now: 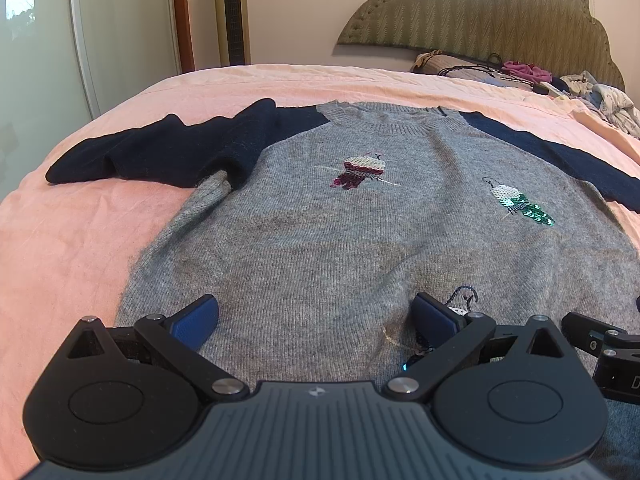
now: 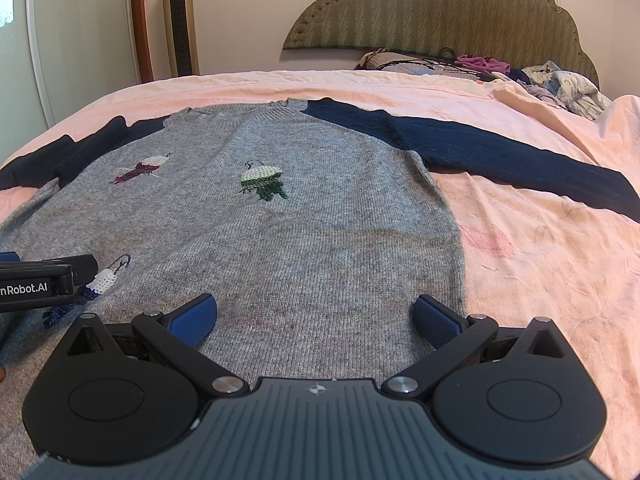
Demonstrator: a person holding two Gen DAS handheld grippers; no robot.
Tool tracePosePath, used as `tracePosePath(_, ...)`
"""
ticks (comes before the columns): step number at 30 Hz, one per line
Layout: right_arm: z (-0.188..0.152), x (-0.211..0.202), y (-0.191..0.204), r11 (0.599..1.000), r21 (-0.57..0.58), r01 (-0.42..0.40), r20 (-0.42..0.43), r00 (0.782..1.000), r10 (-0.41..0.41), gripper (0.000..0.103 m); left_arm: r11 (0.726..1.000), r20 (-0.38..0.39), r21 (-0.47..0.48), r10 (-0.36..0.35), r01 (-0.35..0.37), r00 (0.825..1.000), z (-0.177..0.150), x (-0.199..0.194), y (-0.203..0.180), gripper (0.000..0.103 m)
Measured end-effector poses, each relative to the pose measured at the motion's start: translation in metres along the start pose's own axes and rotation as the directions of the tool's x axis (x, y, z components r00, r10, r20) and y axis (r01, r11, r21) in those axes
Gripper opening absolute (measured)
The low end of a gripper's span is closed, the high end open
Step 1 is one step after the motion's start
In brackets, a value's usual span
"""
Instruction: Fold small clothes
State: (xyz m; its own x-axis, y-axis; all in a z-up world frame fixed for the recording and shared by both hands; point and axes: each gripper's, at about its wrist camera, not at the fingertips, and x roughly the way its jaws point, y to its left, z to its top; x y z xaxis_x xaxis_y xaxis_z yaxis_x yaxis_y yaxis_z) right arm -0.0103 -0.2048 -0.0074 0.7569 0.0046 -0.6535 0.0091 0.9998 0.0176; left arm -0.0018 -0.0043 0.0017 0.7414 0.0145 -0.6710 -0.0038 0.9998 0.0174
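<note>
A small grey knit sweater [image 1: 340,232] [image 2: 280,240] with navy sleeves and sequin bird patches lies flat, front up, on a pink bed sheet [image 1: 60,248]. Its left sleeve [image 1: 160,148] is bunched and stretched out to the left; its right sleeve [image 2: 500,156] runs out to the right. My left gripper [image 1: 316,320] hovers open over the hem's left half, blue pads wide apart. Over the hem's right half my right gripper [image 2: 316,318] is open too, near the sweater's right edge. Neither holds anything. Each gripper shows at the side of the other's view.
A pile of loose clothes [image 2: 560,84] and a black cord [image 2: 432,62] lie by the padded headboard [image 2: 440,8] at the far right. A tall tower fan [image 2: 180,20] stands beyond the bed's far left. Bare pink sheet [image 2: 540,280] spreads to the sweater's right.
</note>
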Motion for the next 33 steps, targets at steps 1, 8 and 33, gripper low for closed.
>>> tracePosePath(1, 0.0000, 0.0000, 0.0001, 1.000, 0.000, 0.000, 0.000, 1.000, 0.000, 0.103, 1.000, 0.000, 0.000, 0.000, 0.000, 1.000, 0.0000, 0.0001, 0.0003, 0.103)
tracePosePath(8, 0.0000, 0.0000, -0.0002, 1.000, 0.000, 0.000, 0.000, 1.000, 0.000, 0.103, 1.000, 0.000, 0.000, 0.000, 0.000, 1.000, 0.0000, 0.0000, -0.0002, 0.103)
tracePosePath(33, 0.0002, -0.0003, -0.0004, 1.000, -0.001, 0.001, 0.000, 1.000, -0.001, 0.103, 1.000, 0.001, -0.001, 0.000, 0.000, 1.000, -0.0002, 0.0000, 0.0000, 0.103)
